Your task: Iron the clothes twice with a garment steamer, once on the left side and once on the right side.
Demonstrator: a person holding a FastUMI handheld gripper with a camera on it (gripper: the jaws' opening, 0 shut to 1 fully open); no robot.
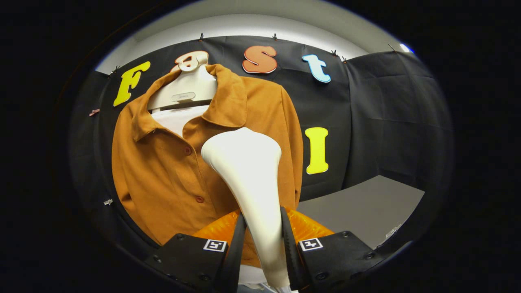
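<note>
A brown button-up shirt (163, 171) hangs on a pale mannequin bust (185, 91) against the booth's wall. My gripper (263, 240) is shut on the white garment steamer (248, 171), both fingers pressing its narrow handle. The steamer's wide head rises ahead of the fingers and lies over the shirt's right half, just right of the button row. I cannot tell whether the head touches the cloth. An orange translucent part of the steamer (303, 228) shows behind the fingers.
A grey tabletop (366, 207) lies to the right of the shirt, below the black cloth wall. A small white object (391, 232) sits at the table's near right edge.
</note>
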